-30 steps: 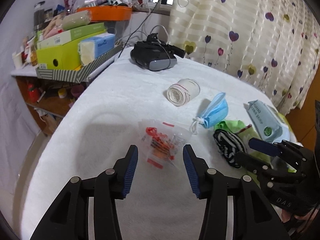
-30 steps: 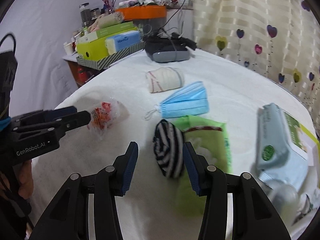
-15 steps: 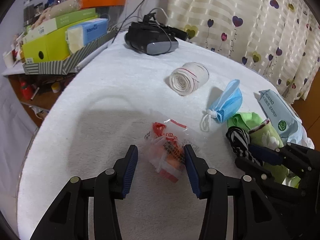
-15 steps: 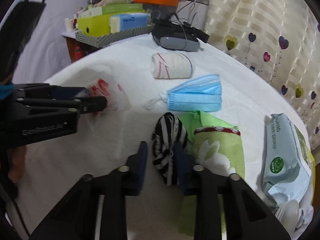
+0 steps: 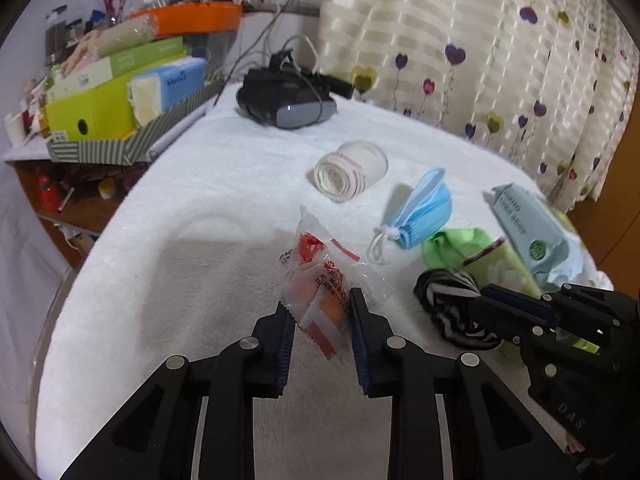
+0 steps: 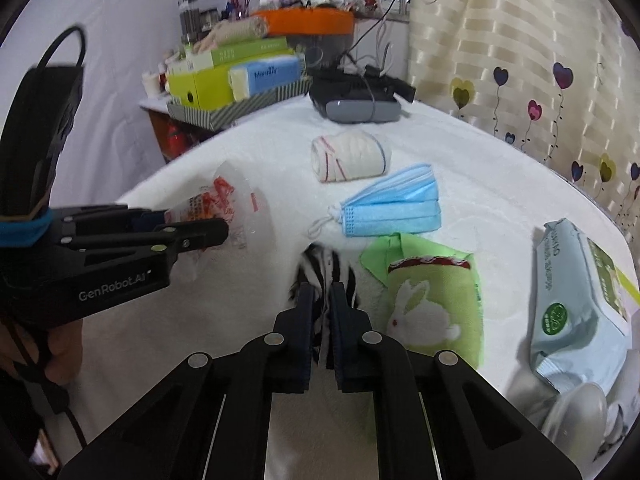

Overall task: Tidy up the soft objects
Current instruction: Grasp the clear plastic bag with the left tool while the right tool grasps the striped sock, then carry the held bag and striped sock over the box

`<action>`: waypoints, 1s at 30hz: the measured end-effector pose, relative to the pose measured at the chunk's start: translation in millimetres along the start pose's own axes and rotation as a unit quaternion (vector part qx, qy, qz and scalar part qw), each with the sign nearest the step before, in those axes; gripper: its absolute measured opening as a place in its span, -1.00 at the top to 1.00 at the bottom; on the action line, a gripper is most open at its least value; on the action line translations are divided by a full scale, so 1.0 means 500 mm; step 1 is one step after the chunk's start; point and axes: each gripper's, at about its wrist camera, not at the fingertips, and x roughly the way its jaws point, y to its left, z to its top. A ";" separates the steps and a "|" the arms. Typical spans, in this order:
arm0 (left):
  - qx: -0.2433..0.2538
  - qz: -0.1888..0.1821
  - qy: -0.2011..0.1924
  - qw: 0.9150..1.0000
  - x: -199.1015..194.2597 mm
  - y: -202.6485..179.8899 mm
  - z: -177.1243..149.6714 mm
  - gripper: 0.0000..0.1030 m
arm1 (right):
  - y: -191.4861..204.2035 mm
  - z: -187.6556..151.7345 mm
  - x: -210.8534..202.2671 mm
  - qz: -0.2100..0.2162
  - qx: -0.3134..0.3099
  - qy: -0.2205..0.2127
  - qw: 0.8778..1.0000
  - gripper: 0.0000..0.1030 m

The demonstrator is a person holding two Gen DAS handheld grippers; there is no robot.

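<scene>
My left gripper [image 5: 319, 307] is shut on a clear plastic packet with red and orange contents [image 5: 324, 280], which stands up off the white towel-covered table [image 5: 200, 240]. It also shows in the right wrist view [image 6: 218, 204] between the left fingers. My right gripper [image 6: 321, 292] is shut on a black-and-white striped sock [image 6: 320, 268], also seen in the left wrist view [image 5: 448, 296]. Nearby lie a blue face mask [image 6: 396, 204], a rolled white cloth [image 6: 348, 156] and a green rabbit towel [image 6: 432, 300].
A pack of wet wipes [image 6: 576, 304] lies at the right edge. A black headset with cables [image 5: 286, 100] sits at the back. A striped tray of boxes [image 5: 120, 108] stands on a shelf at the left. A heart-print curtain [image 5: 500, 40] hangs behind.
Both grippers have closed: the left onto the plastic packet, which is now lifted upright, and the right onto the striped sock.
</scene>
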 end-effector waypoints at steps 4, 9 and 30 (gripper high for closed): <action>-0.013 -0.008 -0.014 1.000 -0.036 -0.004 -0.011 0.53 | 0.002 0.000 -0.032 0.003 0.003 -0.019 1.000 0.84; -0.012 -0.014 -0.025 1.000 -0.074 -0.023 -0.032 0.53 | 0.007 -0.012 -0.074 0.008 0.006 -0.035 0.999 0.84; 0.027 -0.047 -0.090 0.994 -0.229 -0.184 -0.088 0.53 | -0.028 -0.092 -0.302 -0.029 0.032 -0.122 0.992 0.84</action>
